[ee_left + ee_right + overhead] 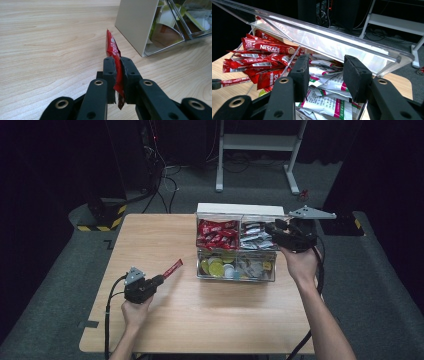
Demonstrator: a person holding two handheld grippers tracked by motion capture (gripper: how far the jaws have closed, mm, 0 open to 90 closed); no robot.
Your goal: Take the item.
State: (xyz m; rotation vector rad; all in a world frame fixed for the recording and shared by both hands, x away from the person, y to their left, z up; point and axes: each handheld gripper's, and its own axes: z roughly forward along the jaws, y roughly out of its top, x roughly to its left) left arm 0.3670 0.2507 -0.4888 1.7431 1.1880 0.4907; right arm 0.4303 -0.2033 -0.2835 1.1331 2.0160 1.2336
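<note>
A red coffee stick (172, 268) pokes forward from my left gripper (161, 278), low over the wooden table (165, 325), just left of the clear compartment box (235, 279). In the left gripper view the jaws are shut flat on the stick (112, 46), near the box's pale side wall (135, 25). My right gripper (275, 227) is at the box's back right corner. Its jaws (325, 67) stand open above the white sachets (327, 100), with nothing between them. The raised clear lid (332, 42) slopes just over them; I cannot tell whether it touches the gripper.
Red sticks (216, 232) fill the back left compartment, white sachets (256, 237) the back right. Round capsules (217, 267) lie in the front left one. A white frame (260, 142) stands on the floor beyond the table.
</note>
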